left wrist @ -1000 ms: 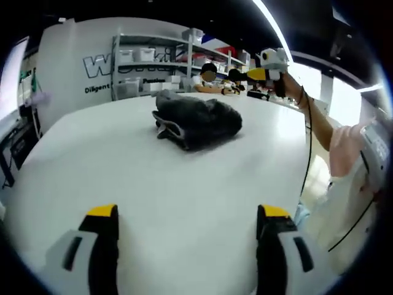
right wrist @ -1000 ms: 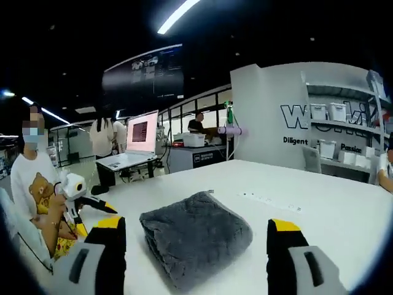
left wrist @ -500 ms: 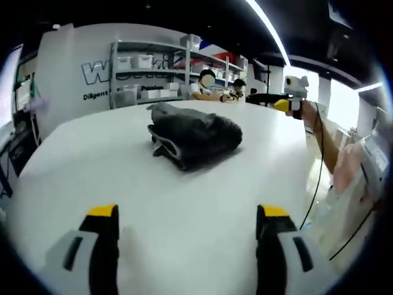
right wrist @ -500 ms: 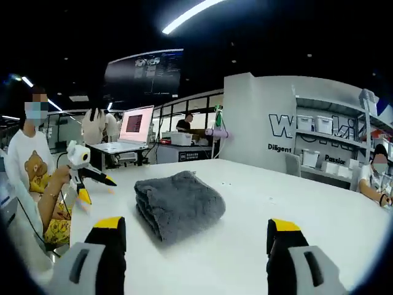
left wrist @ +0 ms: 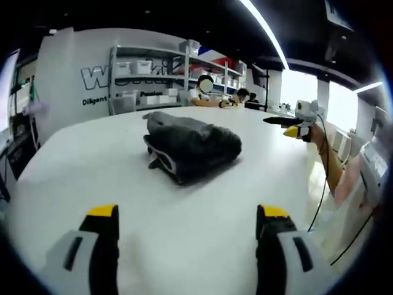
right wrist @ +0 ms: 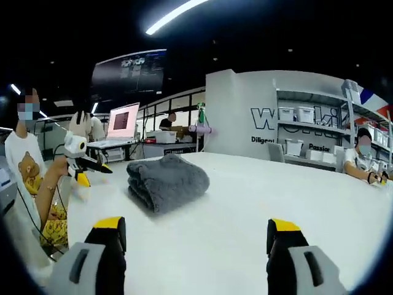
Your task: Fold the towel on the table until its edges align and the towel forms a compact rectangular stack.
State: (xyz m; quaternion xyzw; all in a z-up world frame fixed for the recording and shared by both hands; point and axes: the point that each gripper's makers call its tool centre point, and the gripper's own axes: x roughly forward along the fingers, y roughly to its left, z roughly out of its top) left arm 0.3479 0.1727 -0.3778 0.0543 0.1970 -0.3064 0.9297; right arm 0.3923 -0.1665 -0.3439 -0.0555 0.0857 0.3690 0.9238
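The left tool [left wrist: 187,227] and right tool [right wrist: 198,239] are both hovering with jaws spread wide and empty over the white tabletop [left wrist: 184,203], well apart from the folded grey towel [left wrist: 190,144] lying near its middle. The left gripper view is catching the towel's layered fold ends, while the right gripper view [right wrist: 166,180] is showing its smooth rounded side

The lower bodies of the left gripper [left wrist: 187,221] and the right gripper [right wrist: 196,233] are cut off by the bottom edge. The towel [left wrist: 190,146] hides its own far side, and its fold layers blur together. Lettering on the wall sign [right wrist: 288,117] runs behind shelving [right wrist: 307,132]; the bins there are too small to read.
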